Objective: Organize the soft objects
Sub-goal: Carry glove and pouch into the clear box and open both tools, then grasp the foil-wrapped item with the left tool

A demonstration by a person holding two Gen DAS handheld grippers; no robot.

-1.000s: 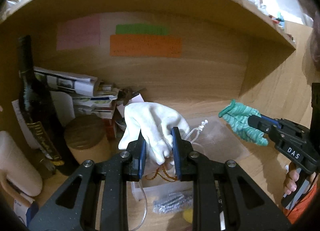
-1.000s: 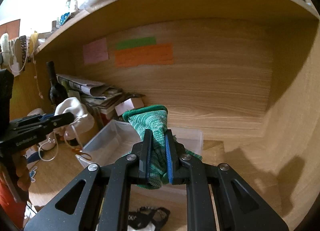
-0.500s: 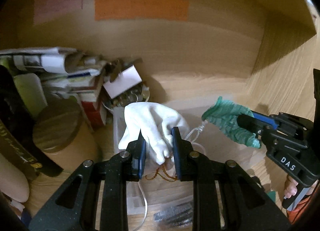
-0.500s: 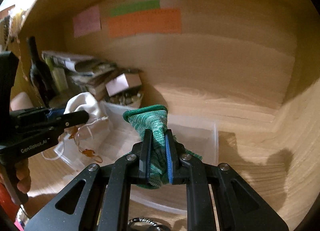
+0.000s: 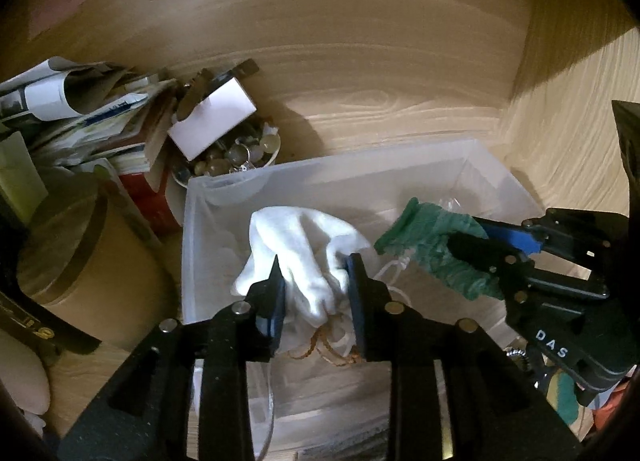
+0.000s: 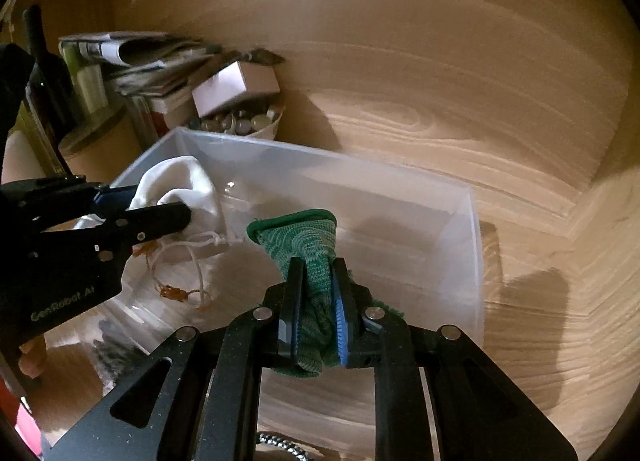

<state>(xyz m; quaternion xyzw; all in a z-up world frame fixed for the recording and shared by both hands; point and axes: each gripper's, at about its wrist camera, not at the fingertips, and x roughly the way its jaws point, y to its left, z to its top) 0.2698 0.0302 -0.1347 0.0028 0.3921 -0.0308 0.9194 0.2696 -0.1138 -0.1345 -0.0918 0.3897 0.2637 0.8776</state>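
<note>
My left gripper is shut on a white drawstring pouch and holds it over the left part of a clear plastic bin. Its cords and amber beads hang below. My right gripper is shut on a green knit cloth and holds it over the bin. In the left wrist view the green cloth and the right gripper are to the right of the pouch. The left gripper shows at the left of the right wrist view.
The bin sits in a wooden shelf alcove. A bowl of round stones under a white box, a stack of papers, a brown cylinder and a dark bottle crowd the left side. Wooden walls close the back and right.
Both grippers have moved forward and down into the alcove. The pouch and green cloth, earlier in front of and above the bin, now hang over its inside.
</note>
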